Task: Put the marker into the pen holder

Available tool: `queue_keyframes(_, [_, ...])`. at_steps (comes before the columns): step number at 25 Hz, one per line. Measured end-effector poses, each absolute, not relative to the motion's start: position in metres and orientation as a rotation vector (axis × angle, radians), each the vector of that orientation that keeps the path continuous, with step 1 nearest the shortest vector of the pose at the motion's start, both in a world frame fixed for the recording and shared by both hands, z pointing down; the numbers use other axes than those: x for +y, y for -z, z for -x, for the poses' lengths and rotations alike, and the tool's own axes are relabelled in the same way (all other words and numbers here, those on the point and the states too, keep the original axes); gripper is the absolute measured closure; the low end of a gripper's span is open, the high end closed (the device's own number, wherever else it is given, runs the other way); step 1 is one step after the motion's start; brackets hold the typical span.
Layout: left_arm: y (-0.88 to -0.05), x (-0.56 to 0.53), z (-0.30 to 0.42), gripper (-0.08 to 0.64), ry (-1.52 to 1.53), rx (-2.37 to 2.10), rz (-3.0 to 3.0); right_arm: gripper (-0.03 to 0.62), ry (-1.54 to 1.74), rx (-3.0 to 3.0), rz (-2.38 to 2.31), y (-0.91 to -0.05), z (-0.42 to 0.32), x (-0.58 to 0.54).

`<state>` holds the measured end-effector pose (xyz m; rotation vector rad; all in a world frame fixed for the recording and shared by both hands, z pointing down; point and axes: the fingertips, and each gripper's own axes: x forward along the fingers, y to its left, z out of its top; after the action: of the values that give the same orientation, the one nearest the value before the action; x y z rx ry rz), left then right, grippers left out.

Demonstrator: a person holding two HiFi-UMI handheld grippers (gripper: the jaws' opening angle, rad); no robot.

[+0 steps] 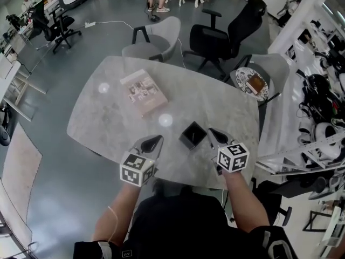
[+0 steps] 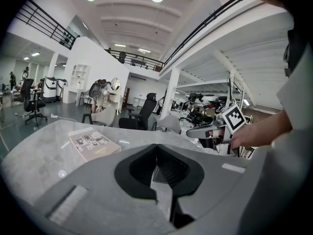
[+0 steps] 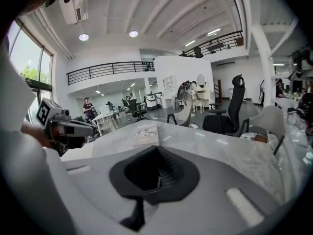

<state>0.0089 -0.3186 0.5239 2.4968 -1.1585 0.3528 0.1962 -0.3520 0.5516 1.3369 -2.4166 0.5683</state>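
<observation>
The left gripper and right gripper are hovering over the table, near edge, jaws together, empty. The pen holder is standing between them, just left of the right gripper. No marker is showing; perhaps it is already inside.

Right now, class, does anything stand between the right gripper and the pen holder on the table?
Nothing visible does. The pen holder sits on bare table just left of the shut right gripper. The book lies farther back, off that line. No marker is in view.
</observation>
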Motion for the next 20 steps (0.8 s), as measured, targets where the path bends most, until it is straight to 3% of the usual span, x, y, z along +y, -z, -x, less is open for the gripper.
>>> queue_keyframes(10, [-0.497,-0.299,-0.005,0.549,-0.333,-1.018,-2.631,0.589,-0.536,-2.447,-1.515,-0.507,-0.178,-0.278])
queue_keyframes(20, [-0.457,-0.301,-0.038,0.549,-0.251,-1.065,-2.675,0.589,-0.364,-2.465,-1.751,-0.45,-0.238,-0.253])
